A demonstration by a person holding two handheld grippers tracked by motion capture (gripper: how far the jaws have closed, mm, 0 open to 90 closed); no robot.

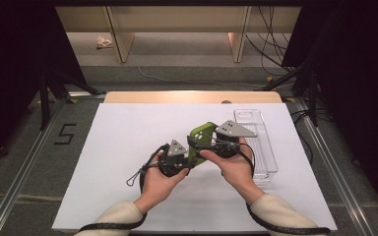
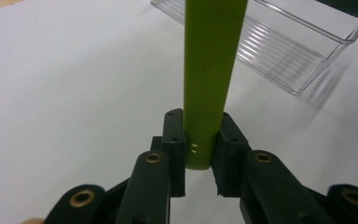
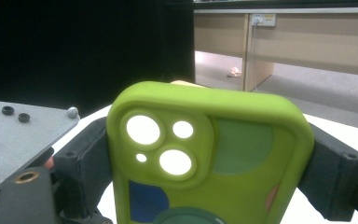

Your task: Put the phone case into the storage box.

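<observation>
Phone case stands between both grippers: your left gripper pinches its thin bottom edge, right gripper spans its width, jaws wide, gripping both sides; clear tray lies just right.

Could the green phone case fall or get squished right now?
Maybe. The left gripper pinches just the bottom edge of the green phone case, a thin hold, so the case might twist or slip out. The right gripper has its pads against the case's two long sides; a harder squeeze could bend the soft case. If it drops, it could land on the white table instead of in the clear tray nearby.
</observation>
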